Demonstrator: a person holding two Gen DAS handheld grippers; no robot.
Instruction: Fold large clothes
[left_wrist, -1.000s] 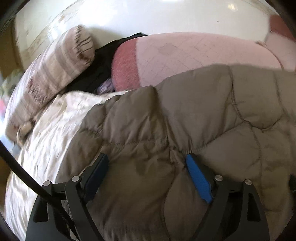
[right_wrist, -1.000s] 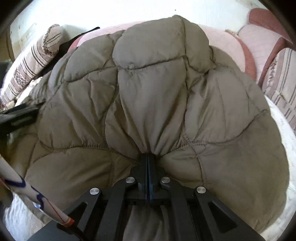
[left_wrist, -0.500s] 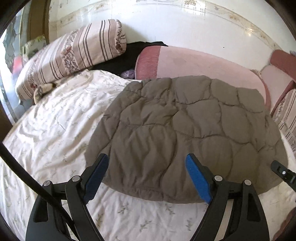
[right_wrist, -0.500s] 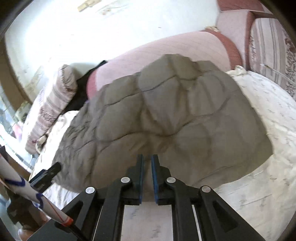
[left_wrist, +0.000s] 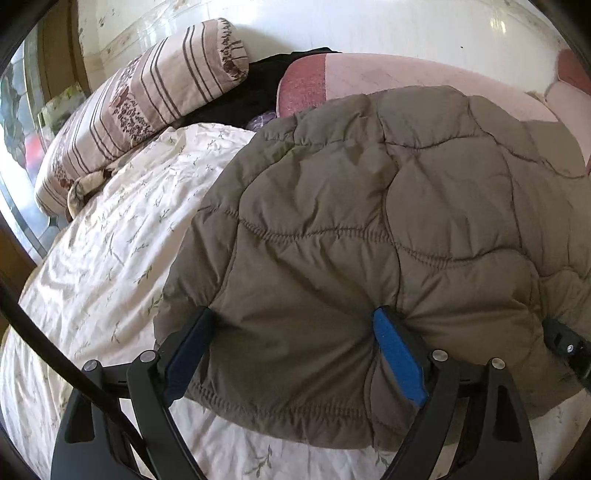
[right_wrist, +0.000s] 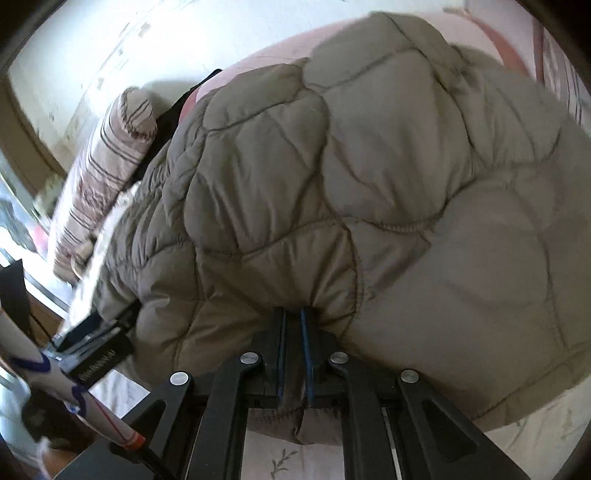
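Observation:
A grey-brown quilted jacket (left_wrist: 369, 229) lies folded on the floral bed sheet (left_wrist: 110, 236); it fills the right wrist view (right_wrist: 369, 184). My left gripper (left_wrist: 291, 332) is open, its blue pads either side of the jacket's near hem, which lies between the fingers. My right gripper (right_wrist: 293, 332) is shut on a pinch of the jacket's near hem, with fabric hanging out below the pads. The right gripper's tip also shows at the right edge of the left wrist view (left_wrist: 565, 339).
A striped bolster pillow (left_wrist: 147, 99) lies at the back left by a window. A pink cushion (left_wrist: 406, 77) and dark clothes (left_wrist: 258, 96) sit against the white wall behind the jacket. The left gripper's body (right_wrist: 92, 350) shows at lower left in the right wrist view.
Both grippers moved back in onto the jacket's near hem after pulling away. The right gripper, slightly parted half a second ago, has closed on the hem. The left stays open.

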